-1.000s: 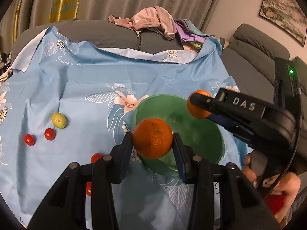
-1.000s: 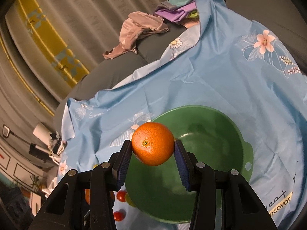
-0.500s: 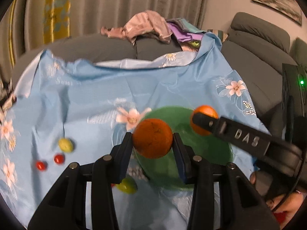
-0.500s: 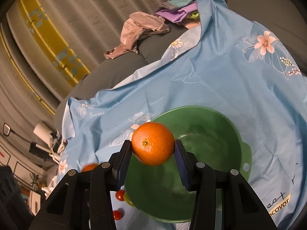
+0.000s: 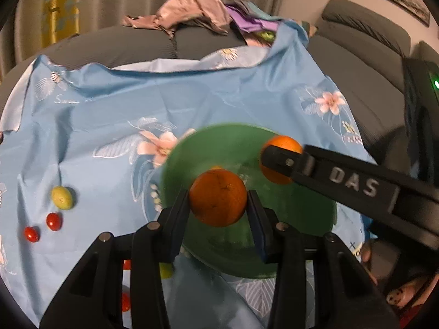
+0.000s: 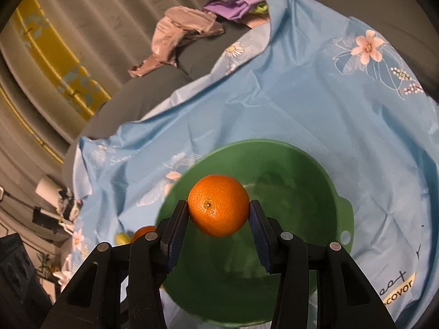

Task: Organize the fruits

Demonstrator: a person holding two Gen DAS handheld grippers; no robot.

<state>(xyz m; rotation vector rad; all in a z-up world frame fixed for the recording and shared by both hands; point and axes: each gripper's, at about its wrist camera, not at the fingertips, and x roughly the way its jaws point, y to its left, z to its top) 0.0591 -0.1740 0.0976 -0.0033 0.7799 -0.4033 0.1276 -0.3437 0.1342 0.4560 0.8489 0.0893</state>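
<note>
My left gripper (image 5: pixel 218 203) is shut on an orange (image 5: pixel 218 197) and holds it above the near-left part of a green bowl (image 5: pixel 315 219). My right gripper (image 6: pixel 218 213) is shut on a second orange (image 6: pixel 218 208) above the same bowl (image 6: pixel 301 170). The right gripper's orange also shows in the left wrist view (image 5: pixel 282 161), over the bowl's right side. The left gripper's orange shows in the right wrist view (image 6: pixel 142 233) at the bowl's left rim. The bowl looks empty inside.
The bowl sits on a blue floral cloth (image 5: pixel 109 126) over a grey sofa. On the cloth to the left lie a yellow-green fruit (image 5: pixel 62 198) and two red cherry tomatoes (image 5: pixel 53 221). More small fruits lie under my left gripper. Clothes (image 5: pixel 192 8) are piled at the back.
My left gripper has carried its orange forward and right, from the bowl's near rim to above the bowl. The right gripper has moved a little further over the bowl.
</note>
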